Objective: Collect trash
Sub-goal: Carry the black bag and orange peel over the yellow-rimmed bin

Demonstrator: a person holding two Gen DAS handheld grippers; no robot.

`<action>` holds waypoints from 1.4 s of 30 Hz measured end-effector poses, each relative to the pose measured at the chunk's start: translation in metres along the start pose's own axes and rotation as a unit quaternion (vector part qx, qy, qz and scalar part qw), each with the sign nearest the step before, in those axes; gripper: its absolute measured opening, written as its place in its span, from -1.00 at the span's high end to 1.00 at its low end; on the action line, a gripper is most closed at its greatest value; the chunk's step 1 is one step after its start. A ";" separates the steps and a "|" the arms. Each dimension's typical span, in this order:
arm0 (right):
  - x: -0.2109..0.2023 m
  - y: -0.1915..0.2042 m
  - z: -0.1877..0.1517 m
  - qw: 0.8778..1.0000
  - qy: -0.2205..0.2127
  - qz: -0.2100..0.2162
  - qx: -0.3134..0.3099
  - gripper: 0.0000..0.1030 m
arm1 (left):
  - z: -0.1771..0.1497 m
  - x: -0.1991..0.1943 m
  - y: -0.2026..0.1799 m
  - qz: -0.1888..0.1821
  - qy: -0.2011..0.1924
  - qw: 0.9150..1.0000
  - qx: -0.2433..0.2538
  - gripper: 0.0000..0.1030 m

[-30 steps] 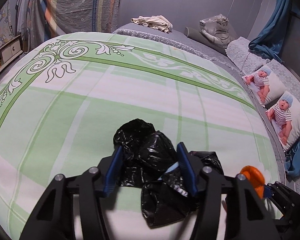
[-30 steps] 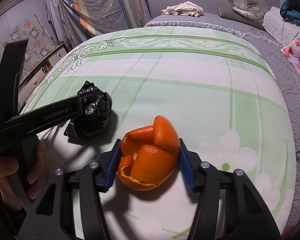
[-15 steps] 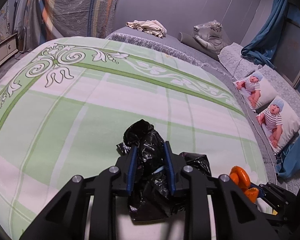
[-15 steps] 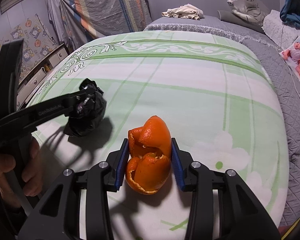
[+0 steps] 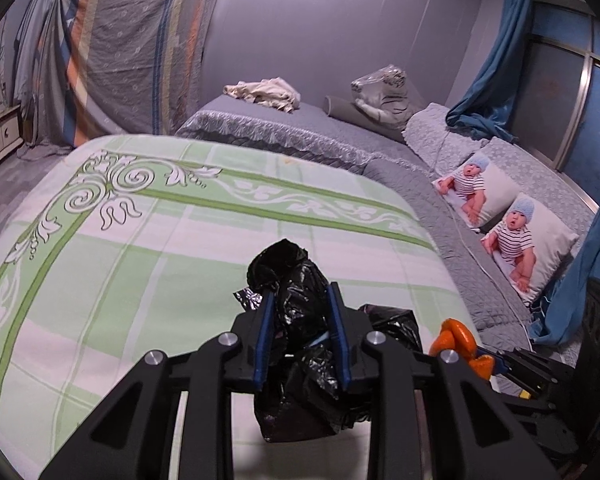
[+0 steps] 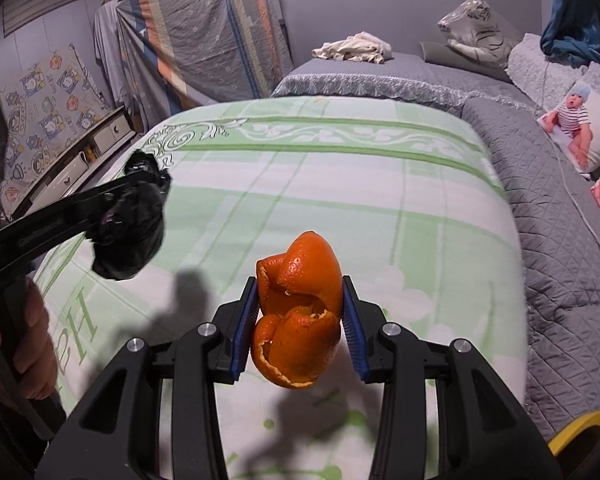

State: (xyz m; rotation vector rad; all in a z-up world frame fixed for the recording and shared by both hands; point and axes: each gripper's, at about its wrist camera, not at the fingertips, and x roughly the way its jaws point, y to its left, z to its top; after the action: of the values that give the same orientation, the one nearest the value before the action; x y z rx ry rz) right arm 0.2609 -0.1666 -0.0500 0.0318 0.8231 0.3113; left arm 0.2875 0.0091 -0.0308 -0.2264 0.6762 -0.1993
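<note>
left gripper [image 5: 300, 316] clamped on crumpled black plastic bag [image 5: 296, 300], lower centre of its frame, held clear above green-and-white patterned bedspread [image 5: 140, 240]. right gripper [image 6: 298, 312] clamped on curled orange peel [image 6: 300, 312], lower centre of its frame, lifted off same bedspread, shadow beneath. at far left of right view, hand [image 6: 24, 344] gripping black handle.
</note>
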 end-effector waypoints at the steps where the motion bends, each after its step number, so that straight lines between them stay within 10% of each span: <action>1: -0.005 -0.001 -0.001 1.000 -0.003 -0.002 0.001 0.27 | 0.000 -0.006 -0.003 -0.004 -0.004 1.000 0.004 0.53; 23: -0.137 -0.049 -0.031 0.993 -0.098 -0.032 0.053 0.27 | -0.015 -0.127 -0.102 -0.086 -0.093 0.988 0.094 0.53; 42: -0.240 -0.144 -0.082 0.970 -0.169 -0.111 0.137 0.27 | -0.036 -0.153 -0.210 -0.172 -0.099 0.965 0.172 0.53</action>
State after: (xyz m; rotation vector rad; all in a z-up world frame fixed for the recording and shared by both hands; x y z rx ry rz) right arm 0.0864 -0.3796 0.0445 0.2427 0.5186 -0.0235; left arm 0.1251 -0.1576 0.0892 -0.0251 0.3903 -0.6137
